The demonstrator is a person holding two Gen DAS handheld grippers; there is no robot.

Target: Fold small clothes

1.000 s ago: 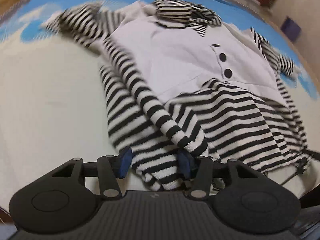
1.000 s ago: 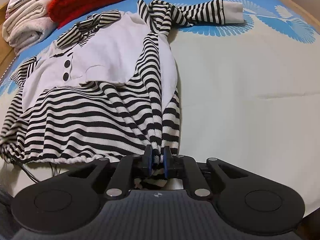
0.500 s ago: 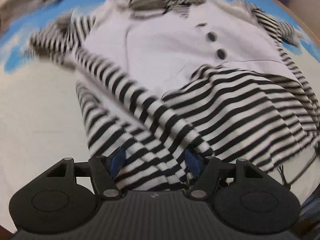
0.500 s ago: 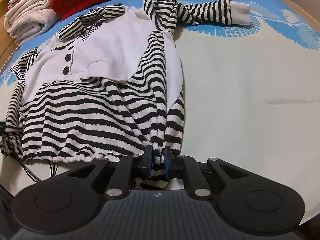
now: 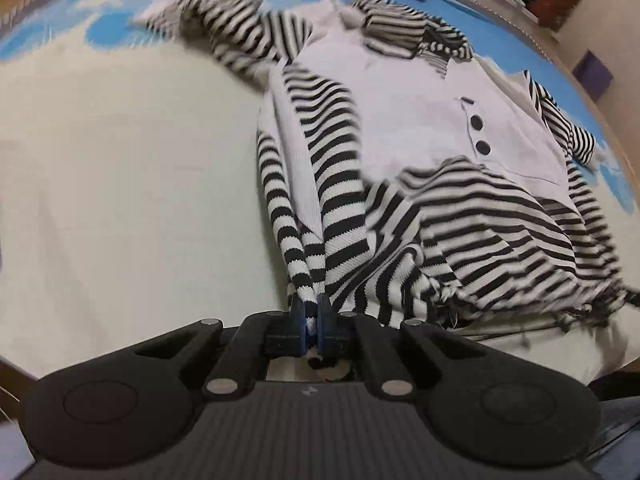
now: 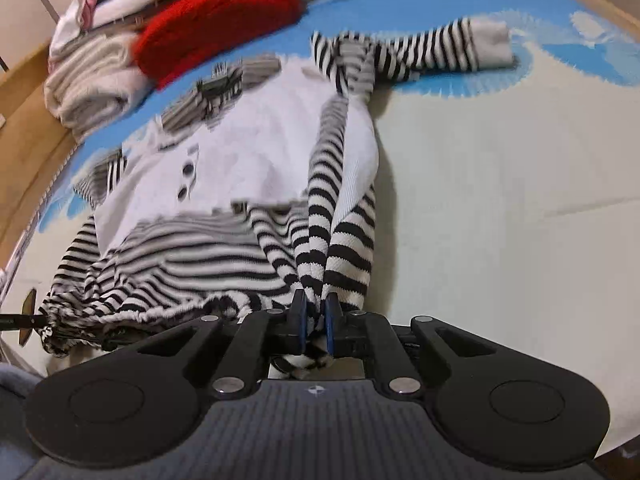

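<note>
Striped dress [image 5: 460, 168]: left gripper [image 5: 311, 312] and right gripper [image 6: 314, 312] clench bunched hem; thin pinches may slip, skewing fold.

One striped garment [image 5: 420, 128], two buttons [image 5: 480, 134], one red knit [image 6: 216, 24].

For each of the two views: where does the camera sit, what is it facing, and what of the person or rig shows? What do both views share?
Left wrist: sits on the left gripper, looks down its jaws, shut on the striped garment; no hand shows.
Right wrist: sits on the right gripper, jaws pinching the garment's hem; folded clothes pile behind; no hand shows.
Shared: the garment, the bed cover and the red knit.
</note>
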